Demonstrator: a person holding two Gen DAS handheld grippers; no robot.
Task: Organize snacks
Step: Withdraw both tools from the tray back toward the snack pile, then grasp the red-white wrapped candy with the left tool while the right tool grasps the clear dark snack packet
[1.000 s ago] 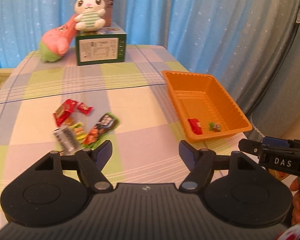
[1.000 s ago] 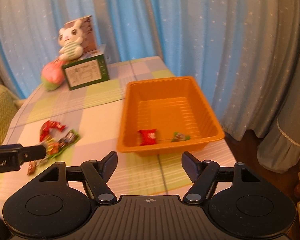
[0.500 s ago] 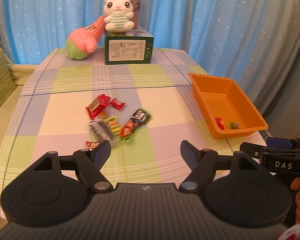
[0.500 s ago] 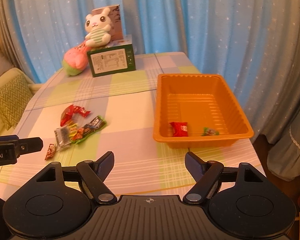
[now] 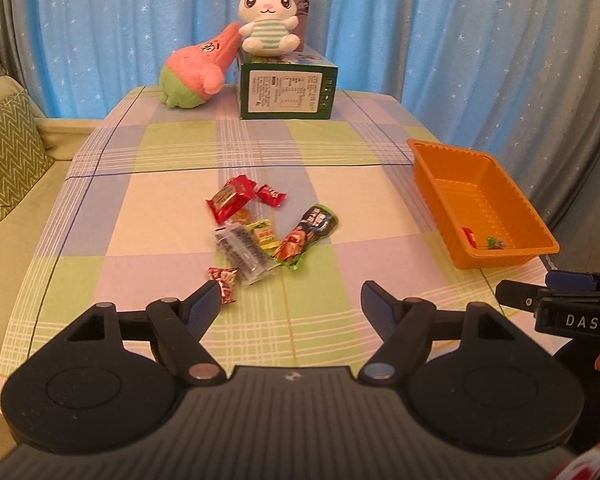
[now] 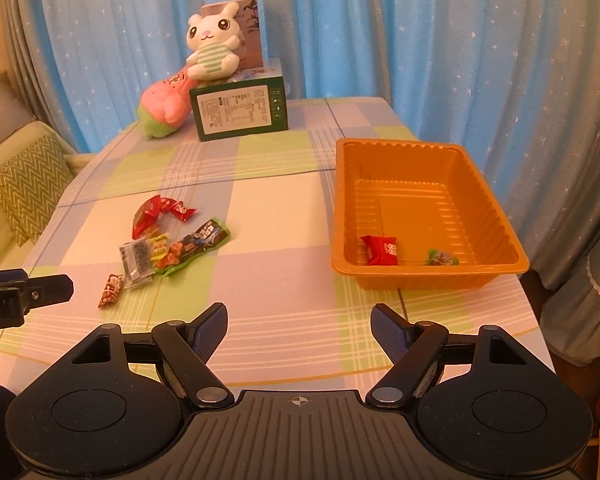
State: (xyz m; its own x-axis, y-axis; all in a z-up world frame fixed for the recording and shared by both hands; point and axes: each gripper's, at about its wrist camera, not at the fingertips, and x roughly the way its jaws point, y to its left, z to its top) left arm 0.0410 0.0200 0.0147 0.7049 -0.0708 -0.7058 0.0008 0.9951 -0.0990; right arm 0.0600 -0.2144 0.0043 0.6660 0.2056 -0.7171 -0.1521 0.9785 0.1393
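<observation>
Nearest the cameras, the left gripper (image 5: pixel 291 300) hangs above the near edge of the table (image 5: pixel 160 208) with its jaws spread wide and nothing between them, and the right gripper (image 6: pixel 299 326) sits beside it, likewise wide apart and empty, over the checked cloth. Just beyond the left gripper's left fingertip lies a small red candy wrapper (image 5: pixel 225 282), the closest piece of a loose snack pile (image 5: pixel 260 232) in the middle of the table: a grey-clear packet (image 5: pixel 242 252), a yellow-green sachet (image 5: pixel 265 236), a long green-edged bar wrapper (image 5: pixel 308 236), then a bigger red packet (image 5: pixel 230 200) and a little red sweet (image 5: pixel 272 195) at the far side. To the right, well apart from the pile and near the table's right edge, stands the orange tray (image 6: pixel 496 196), holding a red packet (image 6: pixel 380 250) and a small green sweet (image 6: pixel 442 258) against its near wall. At the far end a green box (image 5: pixel 286 90) carries a white plush rabbit (image 5: pixel 269 24), with a pink and green plush (image 5: pixel 194 72) leaning against it, and blue starred curtains (image 5: pixel 380 20) hang behind
</observation>
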